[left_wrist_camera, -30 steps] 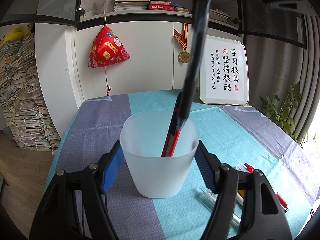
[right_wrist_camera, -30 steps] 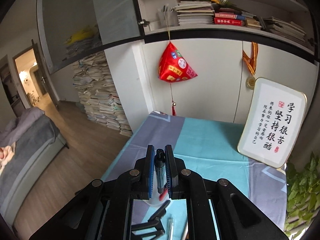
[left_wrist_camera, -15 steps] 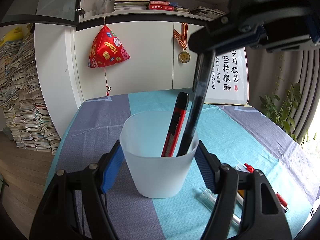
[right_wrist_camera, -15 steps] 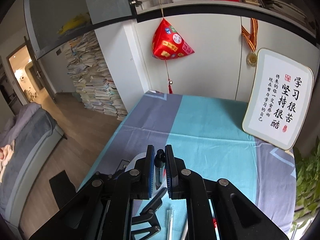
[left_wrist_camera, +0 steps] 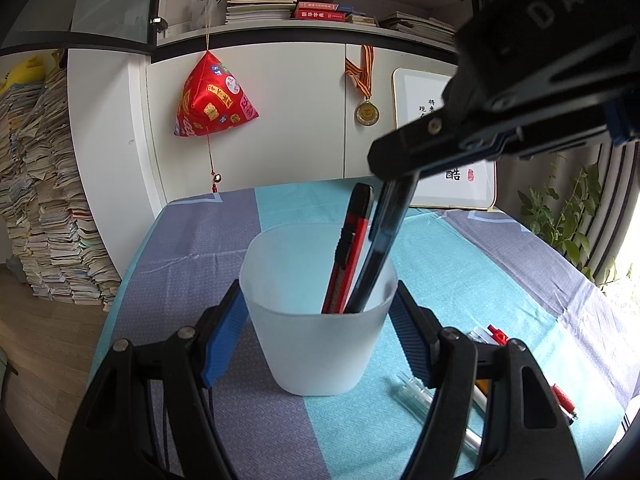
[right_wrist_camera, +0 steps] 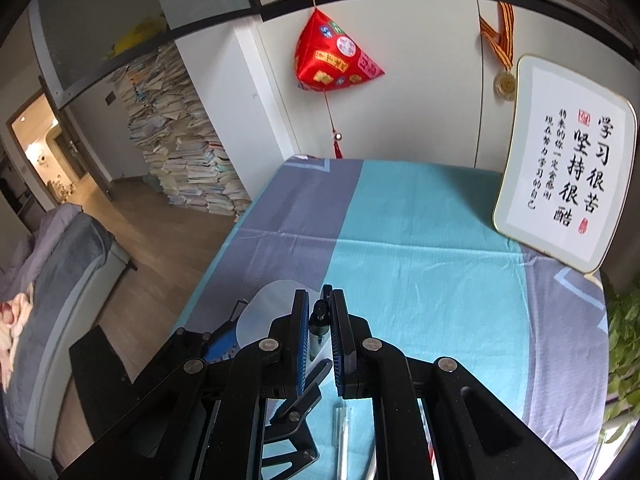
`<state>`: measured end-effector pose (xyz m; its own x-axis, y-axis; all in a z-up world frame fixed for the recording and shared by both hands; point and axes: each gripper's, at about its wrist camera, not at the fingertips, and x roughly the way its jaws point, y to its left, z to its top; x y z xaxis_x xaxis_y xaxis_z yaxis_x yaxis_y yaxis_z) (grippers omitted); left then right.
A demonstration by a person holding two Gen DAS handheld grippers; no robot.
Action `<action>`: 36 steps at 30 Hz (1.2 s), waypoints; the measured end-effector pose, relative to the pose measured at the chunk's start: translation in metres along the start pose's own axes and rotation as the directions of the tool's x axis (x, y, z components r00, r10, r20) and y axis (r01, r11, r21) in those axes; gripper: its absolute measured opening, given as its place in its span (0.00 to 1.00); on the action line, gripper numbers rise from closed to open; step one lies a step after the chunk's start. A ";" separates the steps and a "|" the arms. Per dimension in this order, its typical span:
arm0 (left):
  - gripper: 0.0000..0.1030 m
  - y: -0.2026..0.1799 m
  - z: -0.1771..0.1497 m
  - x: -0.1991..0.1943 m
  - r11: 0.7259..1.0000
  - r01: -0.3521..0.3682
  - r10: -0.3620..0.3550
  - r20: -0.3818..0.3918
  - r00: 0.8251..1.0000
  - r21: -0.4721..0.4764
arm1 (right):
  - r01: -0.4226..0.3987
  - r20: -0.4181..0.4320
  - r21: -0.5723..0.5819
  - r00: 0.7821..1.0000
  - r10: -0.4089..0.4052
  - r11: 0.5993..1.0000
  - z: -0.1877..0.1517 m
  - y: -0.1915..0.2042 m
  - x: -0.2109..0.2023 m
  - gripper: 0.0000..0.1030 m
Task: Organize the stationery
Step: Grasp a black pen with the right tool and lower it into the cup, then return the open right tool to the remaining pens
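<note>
Utility knife (left_wrist_camera: pixel 352 248) already in cup (left_wrist_camera: pixel 320 344); right gripper (right_wrist_camera: pixel 320 330) clenched on dark pen (left_wrist_camera: pixel 380 248), left gripper (left_wrist_camera: pixel 320 336) grasping cup; pens (left_wrist_camera: pixel 486 364) left on worktop (left_wrist_camera: pixel 480 280)

Soft daylight — sharp, fisheye-bent edges

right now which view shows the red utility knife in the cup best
The left wrist view: the red utility knife stands in the frosted cup, leaning beside the dark pen. In the right wrist view the fingers hide the knife; only the cup's rim shows.
</note>
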<state>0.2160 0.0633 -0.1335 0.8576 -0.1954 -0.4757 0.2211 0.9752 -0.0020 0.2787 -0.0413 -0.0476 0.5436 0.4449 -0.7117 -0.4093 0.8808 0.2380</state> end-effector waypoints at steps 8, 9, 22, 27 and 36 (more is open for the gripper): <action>0.67 -0.002 0.000 0.000 1.000 0.002 -0.002 -0.001 1.000 0.004 | -0.005 -0.040 0.004 0.999 0.005 1.000 -0.003 -0.003 0.012 0.11; 0.67 -0.002 0.000 0.000 1.000 0.003 -0.003 -0.001 1.000 0.004 | -0.005 -0.042 0.005 0.999 0.006 1.000 -0.003 -0.004 0.011 0.11; 0.67 -0.001 0.000 0.000 1.000 0.005 -0.005 -0.002 1.000 0.004 | 0.090 -0.060 0.024 0.994 -0.088 0.996 -0.029 -0.041 -0.022 0.11; 0.66 0.002 0.000 -0.001 1.000 -0.001 0.001 0.002 1.000 -0.006 | 0.148 -0.137 0.050 0.981 -0.140 0.988 -0.056 -0.069 -0.014 0.11; 0.66 0.009 -0.001 -0.002 1.000 -0.022 0.022 0.004 1.000 -0.016 | 0.176 -0.239 0.162 0.962 -0.135 0.971 -0.102 -0.109 -0.004 0.11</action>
<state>0.2158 0.0725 -0.1333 0.8640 -0.1744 -0.4722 0.1948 0.9808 -0.0058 0.2464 -0.1553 -0.1381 0.4026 0.2706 -0.8745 -0.1830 0.9598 0.2128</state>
